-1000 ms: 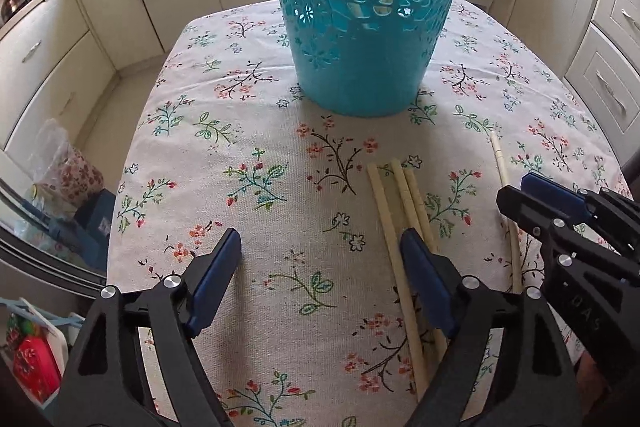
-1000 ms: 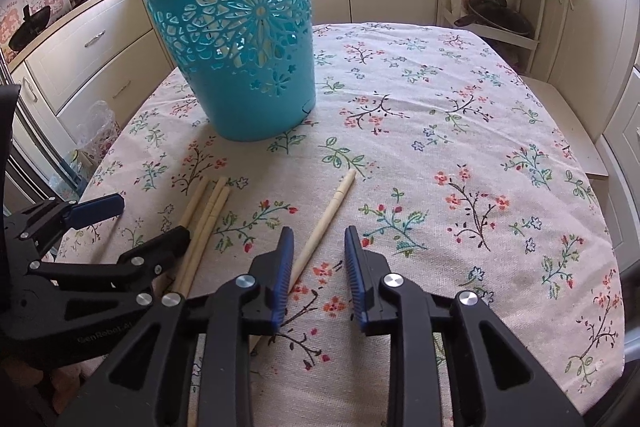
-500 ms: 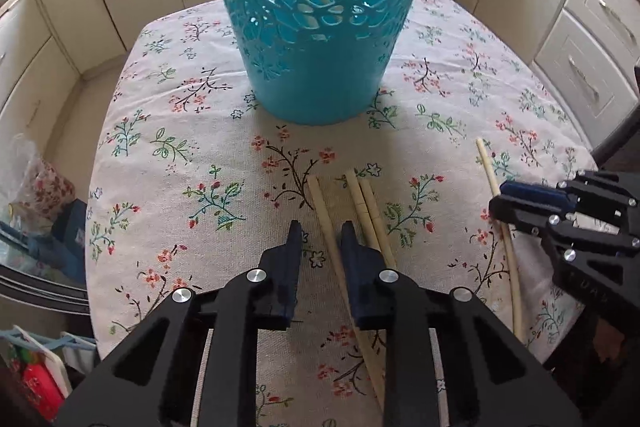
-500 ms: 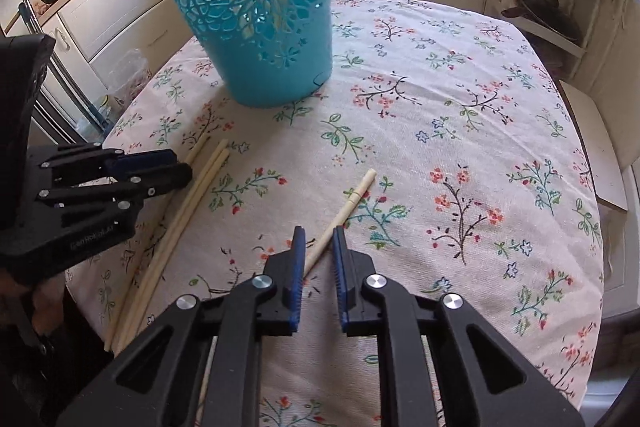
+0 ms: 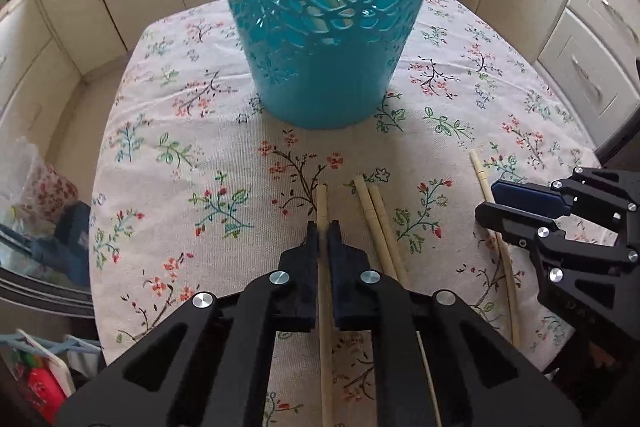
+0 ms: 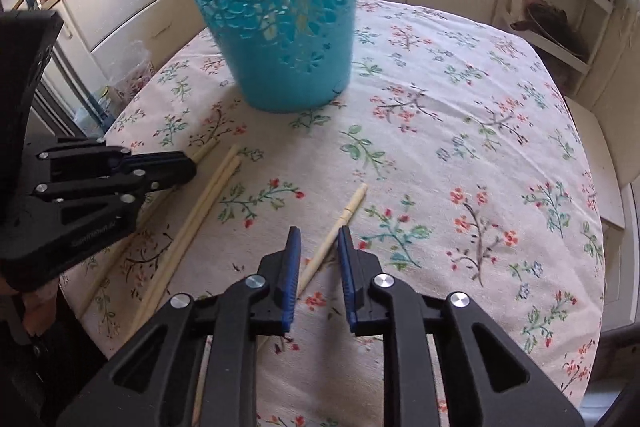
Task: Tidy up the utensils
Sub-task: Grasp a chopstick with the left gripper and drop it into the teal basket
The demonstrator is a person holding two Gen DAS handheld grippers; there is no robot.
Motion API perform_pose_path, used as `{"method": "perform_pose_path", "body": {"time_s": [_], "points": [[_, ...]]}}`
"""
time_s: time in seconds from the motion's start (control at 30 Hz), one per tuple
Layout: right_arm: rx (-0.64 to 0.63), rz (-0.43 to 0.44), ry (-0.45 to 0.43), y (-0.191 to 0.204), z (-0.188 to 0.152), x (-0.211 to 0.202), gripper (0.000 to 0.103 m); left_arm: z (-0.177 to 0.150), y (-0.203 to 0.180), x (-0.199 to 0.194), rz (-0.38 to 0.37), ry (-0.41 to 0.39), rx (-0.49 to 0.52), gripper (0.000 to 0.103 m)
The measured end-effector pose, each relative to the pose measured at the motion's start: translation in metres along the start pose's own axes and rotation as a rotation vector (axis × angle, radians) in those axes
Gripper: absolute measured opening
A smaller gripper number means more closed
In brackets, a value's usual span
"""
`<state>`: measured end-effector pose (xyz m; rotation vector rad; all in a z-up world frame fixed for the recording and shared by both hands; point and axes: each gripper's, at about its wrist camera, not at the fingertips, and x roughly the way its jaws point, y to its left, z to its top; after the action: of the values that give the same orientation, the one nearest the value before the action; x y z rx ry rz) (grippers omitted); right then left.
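A faint moulded word on the left gripper [image 5: 323, 231] body is showing in the right wrist view, too blurred to read. Four pale chopsticks are lying on the floral tablecloth [image 5: 192, 131], at 6 o'clock of the blue cut-out basket [image 5: 328, 27]. The left jaws are pinching the leftmost chopstick [image 5: 322, 199]. A pair [image 5: 376, 215] is lying just beside it. The right gripper [image 6: 318, 239] is straddling the fourth chopstick [image 6: 348, 211], jaws slightly apart; contact unclear. Bare cloth is spreading toward 3 o'clock.

Teal cutwork basket [image 5: 324, 27], floral tablecloth [image 5: 200, 131]
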<state>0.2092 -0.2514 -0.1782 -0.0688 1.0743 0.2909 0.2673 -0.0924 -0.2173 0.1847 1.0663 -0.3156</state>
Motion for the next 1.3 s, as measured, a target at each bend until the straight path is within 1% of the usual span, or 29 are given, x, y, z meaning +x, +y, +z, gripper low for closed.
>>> {"method": "perform_pose_path", "body": {"time_s": [0.03, 0.07, 0.17, 0.2, 0.27, 0.33, 0.37, 0.4, 0.43, 0.53, 0.57, 0.67, 0.8, 0.93, 1.03, 1.13, 1.3], "points": [[-0.011, 0.011, 0.006, 0.0, 0.0, -0.001, 0.012, 0.0, 0.001, 0.0, -0.006, -0.007, -0.01, 0.005], [-0.011, 0.022, 0.011, 0.0, 0.0, -0.002, 0.012, -0.002, 0.004, -0.001, -0.03, -0.013, -0.028, 0.005], [0.004, 0.01, 0.003, -0.009, -0.001, -0.003, 0.013, -0.004, 0.01, -0.001, -0.036, -0.016, -0.041, 0.006], [0.007, 0.016, 0.0, -0.01, -0.001, -0.003, 0.013, -0.004, 0.01, -0.001, -0.034, -0.013, -0.034, 0.006], [-0.009, -0.005, -0.004, -0.005, -0.001, -0.002, 0.013, -0.002, 0.007, 0.0, -0.016, -0.012, -0.011, 0.006], [-0.022, -0.018, -0.01, 0.0, -0.001, -0.002, 0.013, -0.002, 0.005, 0.0, 0.0, -0.032, 0.001, 0.005], [-0.017, -0.018, -0.014, 0.001, -0.001, -0.003, 0.012, -0.002, 0.007, -0.001, -0.015, -0.042, -0.013, 0.005], [-0.004, -0.012, -0.021, 0.0, -0.001, -0.004, 0.011, -0.003, 0.01, -0.003, -0.051, -0.054, -0.039, 0.005], [0.01, -0.006, -0.028, -0.002, -0.002, -0.005, 0.01, -0.005, 0.015, -0.01, -0.083, -0.085, -0.066, 0.005], [0.024, -0.007, -0.042, -0.004, -0.003, -0.006, 0.009, -0.009, 0.024, -0.045, -0.135, -0.218, -0.089, 0.005], [0.026, -0.015, -0.051, -0.003, -0.003, -0.006, 0.009, -0.009, 0.027, -0.054, -0.145, -0.251, -0.095, 0.005], [0.031, -0.024, -0.065, -0.001, -0.002, -0.005, 0.009, -0.003, 0.039, -0.098, -0.177, -0.388, -0.131, 0.005], [0.043, -0.016, -0.069, -0.002, -0.001, -0.004, 0.009, 0.014, 0.049, -0.142, -0.198, -0.524, -0.159, 0.005], [0.047, -0.02, -0.074, -0.003, 0.0, -0.004, 0.009, 0.045, 0.055, -0.174, -0.218, -0.664, -0.2, 0.005], [0.05, -0.019, -0.078, -0.003, -0.002, -0.005, 0.009, 0.072, 0.055, -0.189, -0.223, -0.75, -0.229, 0.005], [0.058, -0.011, -0.081, -0.005, -0.002, -0.007, 0.009, 0.102, 0.052, -0.195, -0.209, -0.819, -0.25, 0.005], [0.064, -0.004, -0.088, -0.006, -0.003, -0.007, 0.009, 0.145, 0.047, -0.197, -0.176, -0.898, -0.275, 0.005]]}}
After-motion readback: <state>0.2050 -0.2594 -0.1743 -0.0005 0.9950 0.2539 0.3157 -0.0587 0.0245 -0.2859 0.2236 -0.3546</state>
